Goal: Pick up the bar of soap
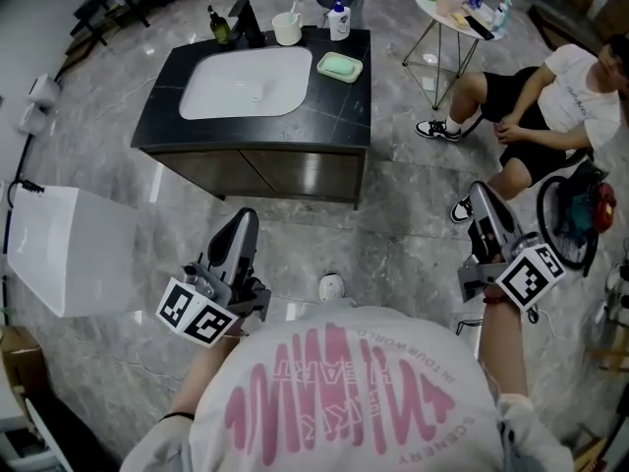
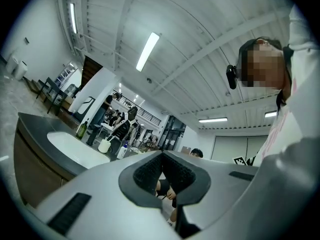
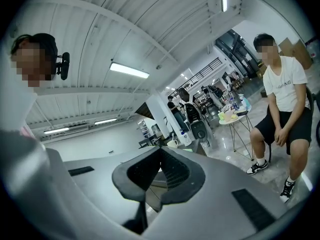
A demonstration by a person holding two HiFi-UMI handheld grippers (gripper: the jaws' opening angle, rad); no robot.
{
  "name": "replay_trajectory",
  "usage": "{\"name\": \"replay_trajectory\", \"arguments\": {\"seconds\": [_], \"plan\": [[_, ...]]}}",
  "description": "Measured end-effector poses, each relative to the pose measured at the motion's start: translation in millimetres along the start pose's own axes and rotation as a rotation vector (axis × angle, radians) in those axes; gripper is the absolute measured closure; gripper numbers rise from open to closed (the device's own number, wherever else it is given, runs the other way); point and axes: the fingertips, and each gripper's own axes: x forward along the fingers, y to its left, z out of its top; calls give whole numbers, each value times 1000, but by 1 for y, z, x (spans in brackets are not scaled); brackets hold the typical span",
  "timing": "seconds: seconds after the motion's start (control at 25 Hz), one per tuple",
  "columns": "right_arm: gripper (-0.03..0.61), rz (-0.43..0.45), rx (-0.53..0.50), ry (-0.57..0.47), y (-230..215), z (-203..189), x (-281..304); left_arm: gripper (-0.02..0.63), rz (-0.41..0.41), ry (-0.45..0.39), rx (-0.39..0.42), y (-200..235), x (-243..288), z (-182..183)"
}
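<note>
At the far right of the black desk (image 1: 344, 106), just beside the white basin (image 1: 246, 85): found the bar of soap (image 1: 340, 65), lying in a pale green soap dish (image 1: 320, 63), untouched.

Noted the left hand-held gripper (image 1: 245, 218) over the marble floor (image 1: 393, 234) on the near side of the desk, well apart from the soap. Tips aimed toward the desk front, soap up and to the right of it in the head view. Noted the right hand-held gripper (image 1: 482, 197) further right, also over the floor and well apart from the soap, which lay up and to its left.

Read both as fully closed in their own views. Left (image 2: 161, 155): ribbed pads meeting at the tips, nothing gripped. Right (image 3: 161, 150): likewise, pads together, empty.

Hard to make out: could not pick out the soap in the left gripper view, only the basin, a dark bottle (image 2: 81, 129) and a white cup (image 2: 104, 145) along the desk. Saw the desk in the right gripper view only as a small strip beyond the tips, soap too small to tell. Found the person's shirt (image 1: 344, 391) filling the bottom of the head view, covering the floor there. Found a seated person (image 1: 550, 106) cut off by the right edge.
</note>
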Motion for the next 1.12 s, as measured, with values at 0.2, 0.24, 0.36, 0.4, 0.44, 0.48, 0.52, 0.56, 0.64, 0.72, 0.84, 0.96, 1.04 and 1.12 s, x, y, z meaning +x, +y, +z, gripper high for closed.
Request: {"name": "replay_trajectory", "arguments": {"seconds": [0.2, 0.24, 0.36, 0.4, 0.44, 0.48, 0.52, 0.56, 0.64, 0.72, 0.84, 0.96, 1.04, 1.12], "plan": [[566, 8, 23, -29, 4, 1, 37, 604, -16, -11, 19, 38, 12, 20], [566, 6, 8, -31, 7, 3, 44, 604, -15, -15, 16, 46, 13, 22], [566, -7, -37, -43, 14, 11, 65, 604, -22, -19, 8, 65, 21, 27], [566, -13, -43, -48, 15, 12, 70, 604, -27, -16, 8, 70, 24, 27], [566, -19, -43, -52, 14, 12, 75, 603, -32, -12, 8, 75, 26, 27], [566, -22, -38, -55, 14, 11, 79, 604, -35, -8, 7, 80, 28, 28], [566, -24, -29, -57, 13, 9, 83, 604, -36, -6, 7, 85, 31, 30], [566, -25, -18, -58, 12, 7, 86, 604, -38, -6, 6, 91, 33, 32], [566, -39, -15, -54, 11, 6, 90, 604, -43, -5, 8, 99, 39, 36], [566, -57, -11, -45, 7, 3, 92, 604, -49, -6, 17, 105, 45, 39], [566, -82, -3, -39, 3, 2, 98, 604, -53, -10, 15, 113, 49, 38], [566, -96, 4, -34, 4, 2, 103, 604, -53, 5, -13, 117, 46, 29], [566, -96, 5, -22, 7, 0, 107, 604, -46, 17, -30, 120, 43, 24], [566, -90, 0, -7, 10, -1, 111, 604, -38, 19, -45, 124, 42, 23]]}}
